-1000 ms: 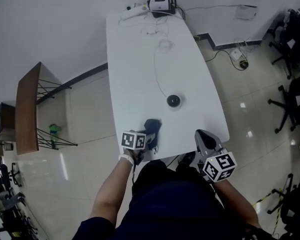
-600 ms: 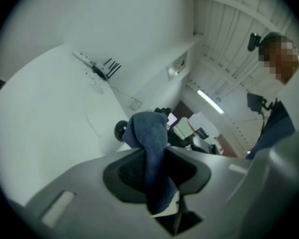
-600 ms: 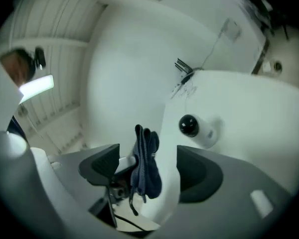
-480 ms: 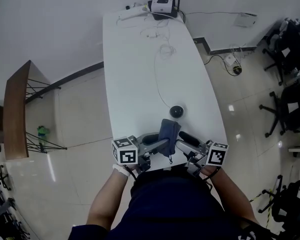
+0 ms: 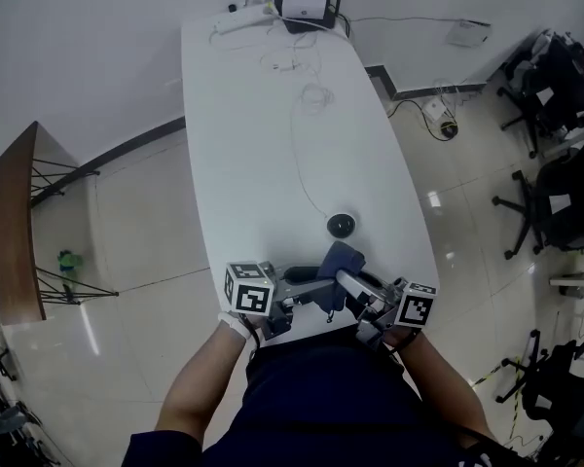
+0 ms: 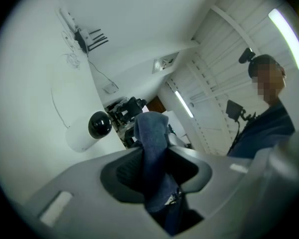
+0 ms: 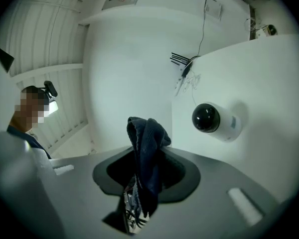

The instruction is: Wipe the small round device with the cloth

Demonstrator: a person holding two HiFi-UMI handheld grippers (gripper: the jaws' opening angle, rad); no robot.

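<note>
near the front edge of the white surface (image 5: 238, 163), the two grippers come together level, tip to tip, sharing one dark blue cloth (image 5: 341, 259). the left gripper (image 5: 323, 286) has the cloth pinched between its jaws, which have just eased a little wider. the right gripper (image 5: 345, 280) clamps the same bunch from the other side, its jaws having just closed in on it. a fold of cloth sticks up past both pairs of jaws. the small round device (image 5: 340, 225), a white body with a black dome, sits on the surface just beyond the cloth and apart from it. a thin cable (image 5: 297, 144) runs from it toward the router (image 5: 307, 6) at the far end.
</note>
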